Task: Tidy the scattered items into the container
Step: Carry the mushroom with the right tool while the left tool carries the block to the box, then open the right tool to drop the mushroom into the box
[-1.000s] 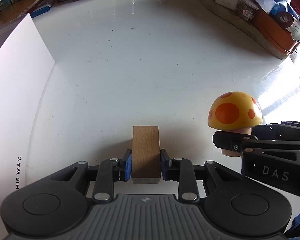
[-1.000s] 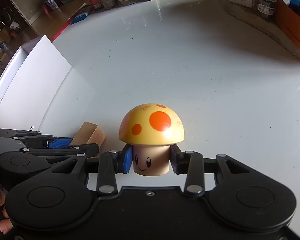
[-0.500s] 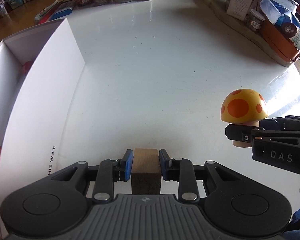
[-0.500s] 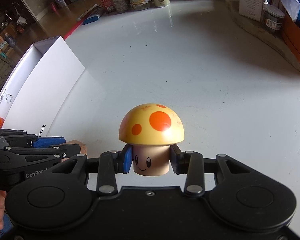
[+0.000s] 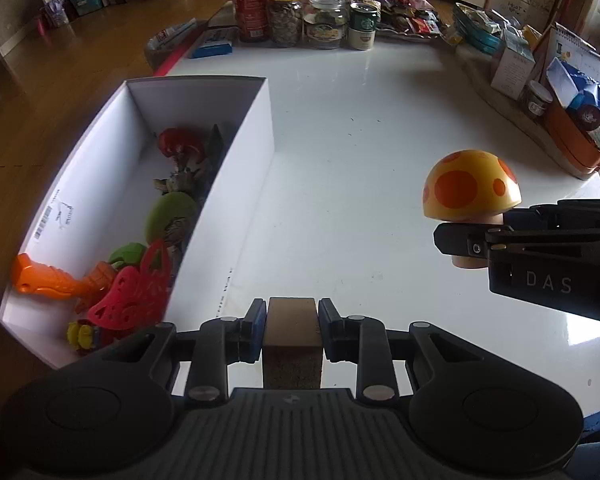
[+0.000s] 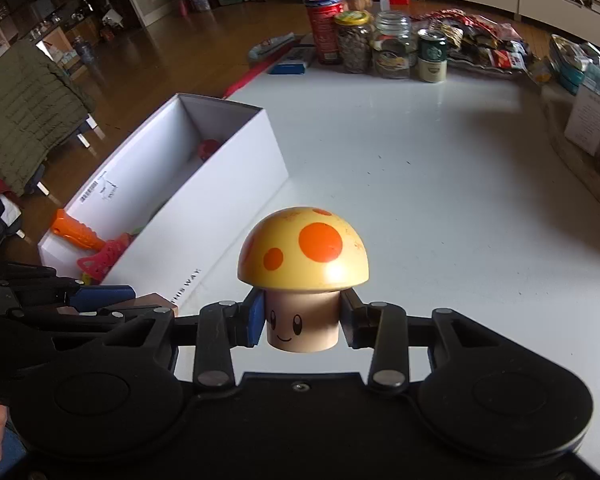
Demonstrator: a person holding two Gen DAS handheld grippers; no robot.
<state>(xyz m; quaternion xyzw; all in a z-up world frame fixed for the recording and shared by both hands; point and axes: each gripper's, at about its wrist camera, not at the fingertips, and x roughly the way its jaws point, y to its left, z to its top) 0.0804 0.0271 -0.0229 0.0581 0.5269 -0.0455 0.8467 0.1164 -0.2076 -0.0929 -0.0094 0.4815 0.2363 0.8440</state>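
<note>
My left gripper [image 5: 292,330] is shut on a wooden block [image 5: 292,324] and holds it above the white table, just right of the white box [image 5: 256,128]. My right gripper [image 6: 303,322] is shut on the stem of a yellow mushroom toy with orange spots [image 6: 303,252]; it also shows at the right of the left wrist view [image 5: 471,190]. The white box [image 6: 236,168] lies open at the left and holds several toys, among them an orange one [image 5: 48,280], a red butterfly shape [image 5: 134,296] and green pieces [image 5: 170,216].
Jars and a can [image 5: 284,16] stand at the table's far edge. Boxes and an orange tray [image 5: 575,140] of goods line the right edge. The white tabletop [image 5: 379,152] stretches between them. Wooden floor lies beyond the box at the left.
Both grippers have risen with their objects, from near the tabletop to well above it. The inside of the box and the far room have come into view.
</note>
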